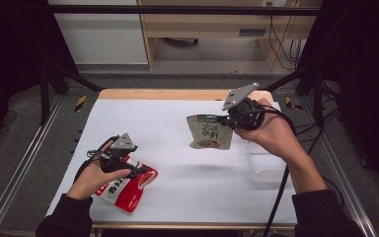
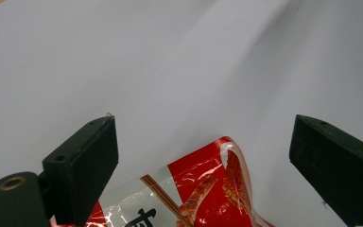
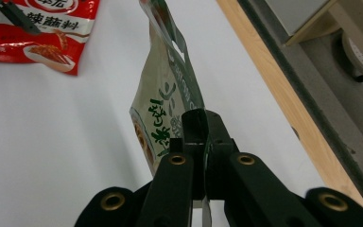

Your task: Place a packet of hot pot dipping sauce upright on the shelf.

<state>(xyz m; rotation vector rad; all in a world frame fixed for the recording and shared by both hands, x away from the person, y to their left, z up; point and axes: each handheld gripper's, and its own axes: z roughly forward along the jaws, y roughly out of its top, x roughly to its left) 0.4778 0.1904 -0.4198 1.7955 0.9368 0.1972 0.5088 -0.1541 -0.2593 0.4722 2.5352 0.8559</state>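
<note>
A green and beige snack pouch hangs above the white table sheet, pinched at its right edge by my right gripper, which is shut on it. In the right gripper view the pouch stands edge-on, clamped between the black jaws of my right gripper. A red and white snack pouch lies flat at the table's front left. My left gripper hovers over it, open. In the left gripper view its jaws stand wide apart on either side of the red pouch, not touching it.
The white sheet covers the table, with a wooden edge at the far side. A clear plastic container sits under my right forearm. Black frame posts and cables stand at both sides.
</note>
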